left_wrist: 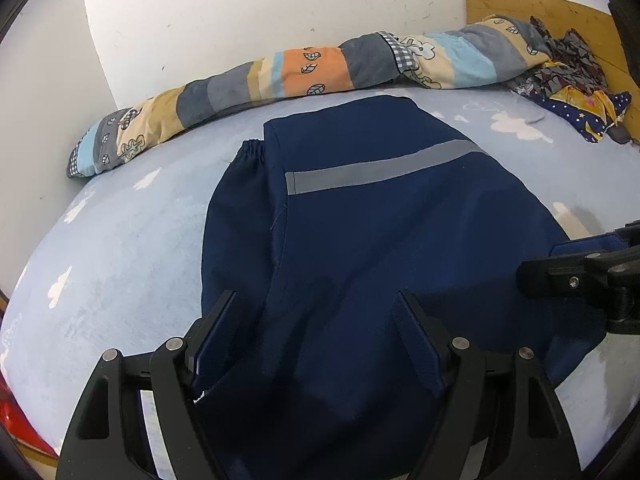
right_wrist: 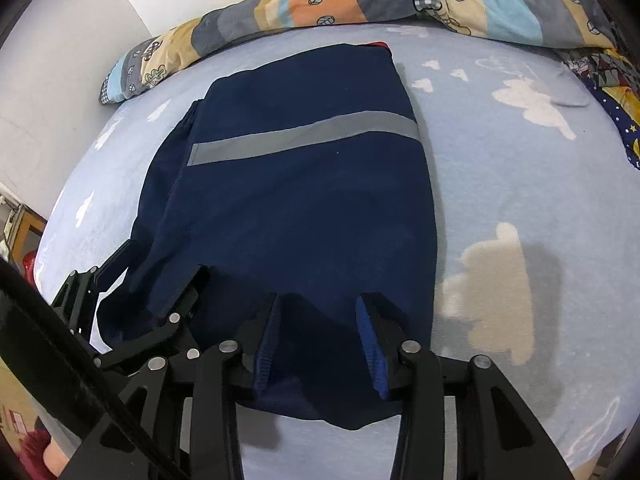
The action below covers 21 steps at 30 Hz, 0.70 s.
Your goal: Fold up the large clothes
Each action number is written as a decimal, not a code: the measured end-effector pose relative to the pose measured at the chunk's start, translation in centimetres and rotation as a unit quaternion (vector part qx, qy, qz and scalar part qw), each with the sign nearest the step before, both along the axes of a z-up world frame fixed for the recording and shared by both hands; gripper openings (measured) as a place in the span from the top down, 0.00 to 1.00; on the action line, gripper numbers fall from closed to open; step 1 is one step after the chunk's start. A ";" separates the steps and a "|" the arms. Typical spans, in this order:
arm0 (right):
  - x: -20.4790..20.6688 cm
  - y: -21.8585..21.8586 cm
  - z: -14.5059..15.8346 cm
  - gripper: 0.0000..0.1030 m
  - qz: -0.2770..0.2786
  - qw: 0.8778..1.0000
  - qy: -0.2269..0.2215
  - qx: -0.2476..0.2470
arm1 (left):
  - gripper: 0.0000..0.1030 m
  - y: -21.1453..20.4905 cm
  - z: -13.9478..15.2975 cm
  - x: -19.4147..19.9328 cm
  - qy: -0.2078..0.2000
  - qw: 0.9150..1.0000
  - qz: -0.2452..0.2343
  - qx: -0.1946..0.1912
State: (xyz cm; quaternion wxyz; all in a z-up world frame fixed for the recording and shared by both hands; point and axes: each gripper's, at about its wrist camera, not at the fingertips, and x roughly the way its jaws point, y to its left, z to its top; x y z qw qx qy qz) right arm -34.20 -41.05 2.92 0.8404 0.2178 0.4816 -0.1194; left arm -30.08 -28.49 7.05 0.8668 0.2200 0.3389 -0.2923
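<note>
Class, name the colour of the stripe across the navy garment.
Grey stripe, clearest in the right wrist view.

Both wrist views low and close over the bed (left_wrist: pixel 120 248), facing the wall (left_wrist: pixel 240 20) — sharing navy garment (left_wrist: pixel 360 220), rolled quilt (left_wrist: pixel 304 68).

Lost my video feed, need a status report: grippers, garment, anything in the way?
Both hand-held grippers, left and right, open over near hem. Navy jacket partly folded, flat on bed sheet. Rolled quilt beyond, clear of it.
</note>
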 end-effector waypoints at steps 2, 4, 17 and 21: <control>0.0 0.2 0.0 0.55 0.001 1.000 0.002 -0.005 | 0.25 0.1 0.0 0.0 -0.001 1.000 0.000 0.000; 0.1 0.3 0.1 0.55 0.003 1.000 0.003 -0.008 | 0.25 0.1 0.0 0.0 0.000 1.000 0.001 0.000; 0.3 -1.4 2.2 0.55 -0.024 0.999 -0.042 -0.001 | 0.25 0.1 0.2 0.0 -0.005 1.000 0.003 -0.004; 0.9 -1.7 2.1 0.55 -0.026 0.999 -0.042 -0.007 | 0.25 0.2 0.3 0.0 -0.006 1.000 0.003 -0.004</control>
